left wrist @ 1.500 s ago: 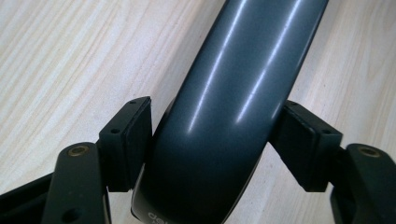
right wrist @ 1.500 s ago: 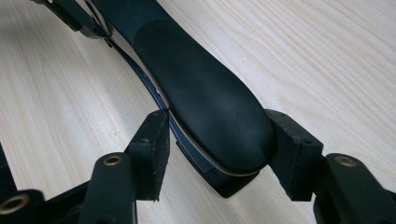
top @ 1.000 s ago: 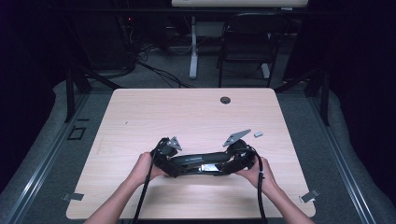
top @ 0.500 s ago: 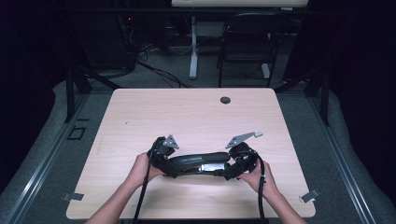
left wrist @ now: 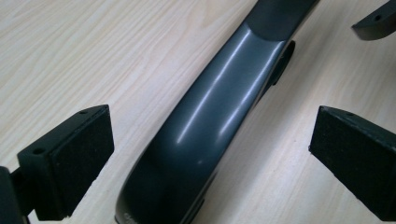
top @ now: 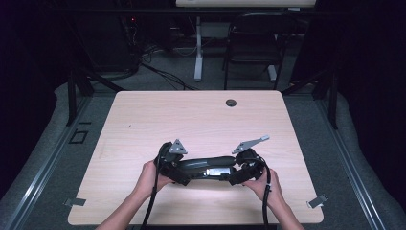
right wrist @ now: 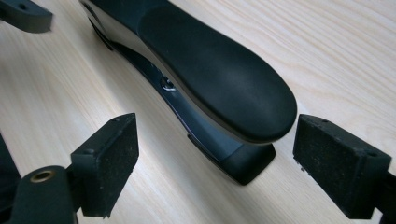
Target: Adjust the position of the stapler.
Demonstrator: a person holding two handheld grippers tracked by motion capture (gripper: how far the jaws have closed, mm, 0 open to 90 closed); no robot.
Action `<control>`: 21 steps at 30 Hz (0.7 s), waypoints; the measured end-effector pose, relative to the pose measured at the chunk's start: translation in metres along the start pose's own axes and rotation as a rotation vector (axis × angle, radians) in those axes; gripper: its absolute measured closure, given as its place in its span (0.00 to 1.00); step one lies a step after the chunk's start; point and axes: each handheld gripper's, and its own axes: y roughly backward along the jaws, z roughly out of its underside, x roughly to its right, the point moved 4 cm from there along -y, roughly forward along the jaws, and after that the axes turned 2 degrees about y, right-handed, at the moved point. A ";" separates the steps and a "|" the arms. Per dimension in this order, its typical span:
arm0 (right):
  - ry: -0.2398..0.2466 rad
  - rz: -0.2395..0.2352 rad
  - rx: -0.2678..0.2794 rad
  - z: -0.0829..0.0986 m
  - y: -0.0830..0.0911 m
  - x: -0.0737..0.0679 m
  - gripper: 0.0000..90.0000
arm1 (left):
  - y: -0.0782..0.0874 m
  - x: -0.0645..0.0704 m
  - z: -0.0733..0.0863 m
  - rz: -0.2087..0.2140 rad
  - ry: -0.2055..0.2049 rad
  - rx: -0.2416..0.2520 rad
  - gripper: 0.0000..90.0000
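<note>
Stapler (top: 207, 165) lies flat on desk (top: 201, 115) between left tool (left wrist: 205, 154) and right tool (right wrist: 210, 158); both wide open, gripping nothing. Right tool just swung in squarer; two-ended grasp looks next.

Pale wood table (top: 201, 115), grey carpet floor (top: 43, 158), dark chair (top: 251, 43) behind

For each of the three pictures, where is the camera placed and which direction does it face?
High view: above the person's side, facing forward and down on the table; both forearms, left gripper and right gripper show.
Left gripper view: rides the left gripper, looking along its open jaws at the stapler.
Right gripper view: rides the right gripper, facing the stapler's other end.
All three views share the stapler and the wooden table.
</note>
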 end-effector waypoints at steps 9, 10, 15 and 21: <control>-0.012 0.051 -0.023 0.001 0.003 -0.001 0.17 | 0.002 0.022 -0.008 0.010 -0.001 0.080 0.00; -0.008 0.054 -0.032 0.002 0.001 -0.002 0.17 | 0.002 0.026 -0.010 0.012 -0.010 0.092 0.00; -0.011 0.058 -0.054 0.007 -0.003 0.000 0.18 | 0.002 0.036 -0.014 0.027 -0.005 0.134 0.02; -0.070 0.029 0.009 0.015 0.008 0.002 0.27 | 0.000 0.051 -0.011 0.027 0.014 0.161 0.06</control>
